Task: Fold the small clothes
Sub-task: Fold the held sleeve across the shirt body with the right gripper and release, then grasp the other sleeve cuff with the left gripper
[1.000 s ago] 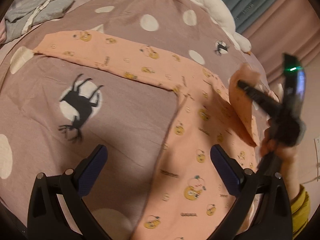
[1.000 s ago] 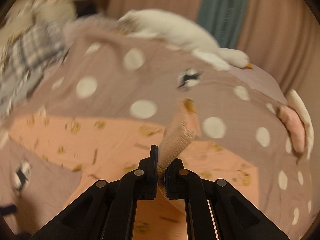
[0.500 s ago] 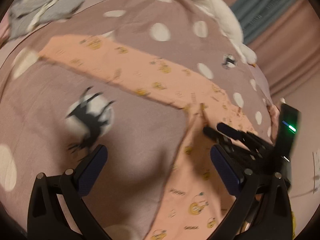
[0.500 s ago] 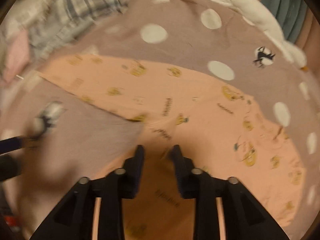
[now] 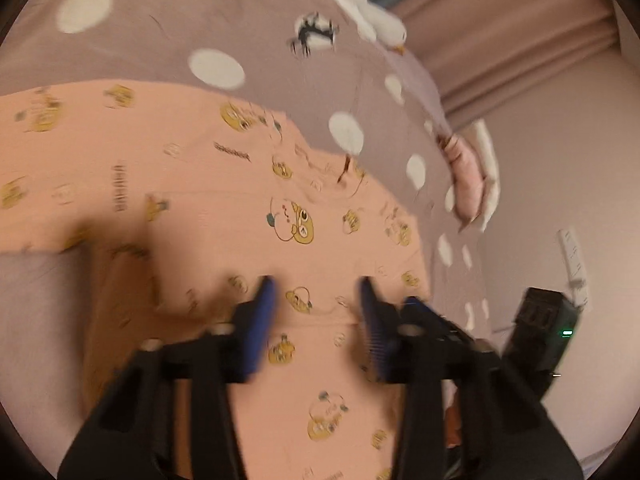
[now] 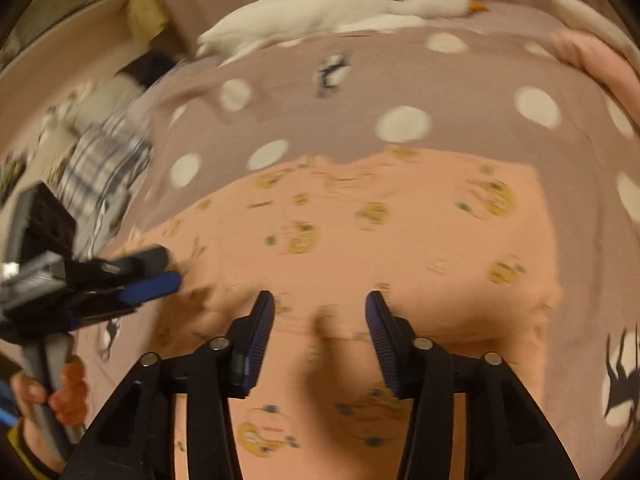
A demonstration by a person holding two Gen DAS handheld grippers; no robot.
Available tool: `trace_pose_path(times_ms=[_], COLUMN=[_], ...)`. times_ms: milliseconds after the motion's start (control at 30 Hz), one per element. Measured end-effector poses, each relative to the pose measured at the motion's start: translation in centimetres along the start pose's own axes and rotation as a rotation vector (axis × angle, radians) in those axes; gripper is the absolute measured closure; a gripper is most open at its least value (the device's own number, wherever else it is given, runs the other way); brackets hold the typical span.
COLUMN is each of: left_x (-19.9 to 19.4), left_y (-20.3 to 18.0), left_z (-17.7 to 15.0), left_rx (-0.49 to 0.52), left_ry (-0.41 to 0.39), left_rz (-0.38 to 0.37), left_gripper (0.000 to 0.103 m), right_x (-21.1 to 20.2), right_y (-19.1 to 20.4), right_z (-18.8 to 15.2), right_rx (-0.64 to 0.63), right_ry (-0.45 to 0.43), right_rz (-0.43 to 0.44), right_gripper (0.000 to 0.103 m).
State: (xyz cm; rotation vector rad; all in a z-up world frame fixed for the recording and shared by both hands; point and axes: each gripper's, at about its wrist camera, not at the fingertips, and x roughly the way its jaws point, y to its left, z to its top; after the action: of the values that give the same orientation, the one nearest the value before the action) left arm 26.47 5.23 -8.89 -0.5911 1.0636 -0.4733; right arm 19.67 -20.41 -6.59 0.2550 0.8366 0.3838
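A small peach top (image 5: 208,200) printed with yellow cartoon figures lies flat on the bed; it also fills the middle of the right wrist view (image 6: 400,240). My left gripper (image 5: 316,300) is open and empty, low over the garment's body. It shows in the right wrist view at the garment's left edge (image 6: 156,272). My right gripper (image 6: 320,312) is open and empty, just above the cloth near a fold line. In the left wrist view it shows only partly at the lower right (image 5: 540,332).
The bed has a mauve cover (image 5: 140,40) with white dots and animal prints. A white goose plush (image 6: 320,12) lies along the far edge. A plaid garment (image 6: 104,168) is heaped at left. A pink and white cloth (image 5: 472,180) lies at the bed's right edge.
My right gripper let go of the sleeve it held; that sleeve now lies folded onto the body. Both grippers have swung in over the garment's body, and the left jaws have narrowed.
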Motion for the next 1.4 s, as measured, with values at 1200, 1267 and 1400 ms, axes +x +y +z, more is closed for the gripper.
trace_pose_path(times_ms=[1200, 1267, 1400], left_x=[-13.1, -15.8, -19.9], left_y=[11.2, 15.2, 21.0], left_z=[-2.0, -2.2, -2.8], left_rx=[-0.146, -0.281, -0.472], left_ry=[-0.242, -0.296, -0.401], left_rz=[0.349, 0.328, 0.276], left_gripper=[0.029, 0.03, 0.03], right_x=[-6.8, -6.9, -7.0], right_y=[-3.9, -2.9, -1.2], right_z=[-2.2, -2.7, -3.8], right_rx=[0.076, 0.065, 0.008], right_ry=[-0.088, -0.083, -0.059], right_rz=[-0.177, -0.169, -0.191], right_gripper=[0.054, 0.054, 0.054])
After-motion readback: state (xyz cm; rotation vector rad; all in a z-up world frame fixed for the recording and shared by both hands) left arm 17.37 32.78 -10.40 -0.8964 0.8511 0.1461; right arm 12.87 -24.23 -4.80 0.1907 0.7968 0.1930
